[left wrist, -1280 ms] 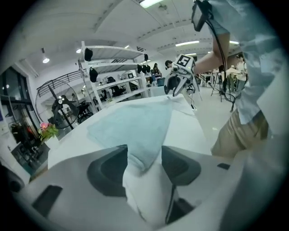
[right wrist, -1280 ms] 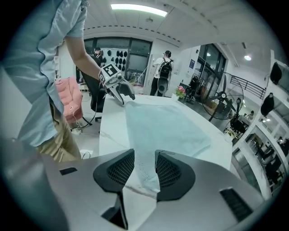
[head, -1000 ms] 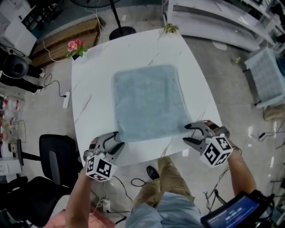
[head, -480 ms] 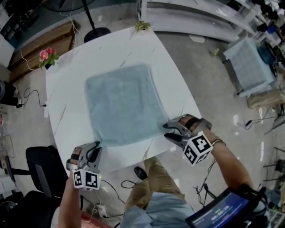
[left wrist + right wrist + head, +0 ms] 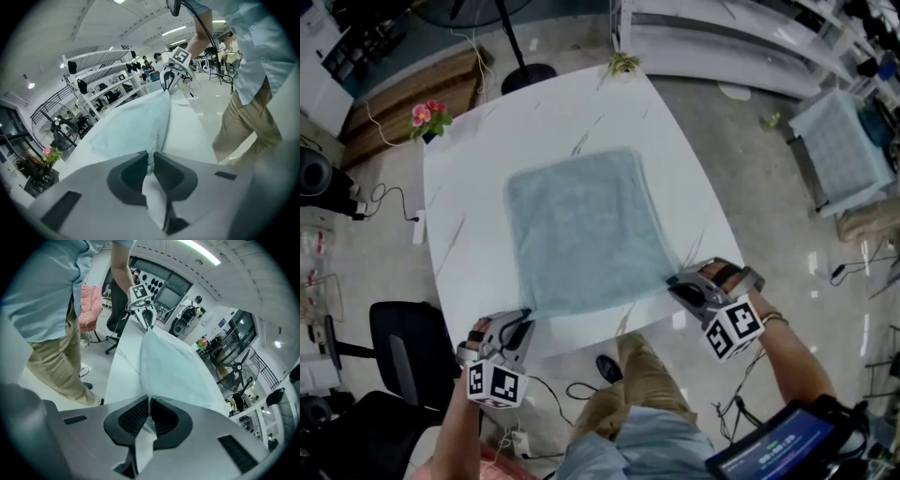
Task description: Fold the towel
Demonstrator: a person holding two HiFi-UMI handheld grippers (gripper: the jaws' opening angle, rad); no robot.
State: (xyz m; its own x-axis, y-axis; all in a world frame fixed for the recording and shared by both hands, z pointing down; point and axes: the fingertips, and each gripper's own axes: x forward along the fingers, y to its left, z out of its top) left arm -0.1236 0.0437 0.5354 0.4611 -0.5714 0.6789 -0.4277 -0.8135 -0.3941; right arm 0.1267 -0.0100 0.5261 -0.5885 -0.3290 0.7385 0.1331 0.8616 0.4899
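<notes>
Two grippers, left (image 5: 523, 319) and right (image 5: 677, 282), fingers just closing, are clamping the towel (image 5: 581, 230)'s lower corners; such thin bites are risking slipping off during lifting.

A person wears a light blue short-sleeved shirt (image 5: 639, 448), khaki trousers (image 5: 645, 373) and a dark shoe (image 5: 607, 367). The left gripper (image 5: 521, 325) and right gripper (image 5: 678, 282) are grey and black. Each carries a white cube (image 5: 496, 384) printed with black square markers. The pale grey jaws have dark ribbed pads (image 5: 135, 418). A thin band (image 5: 772, 319) circles the right wrist.
</notes>
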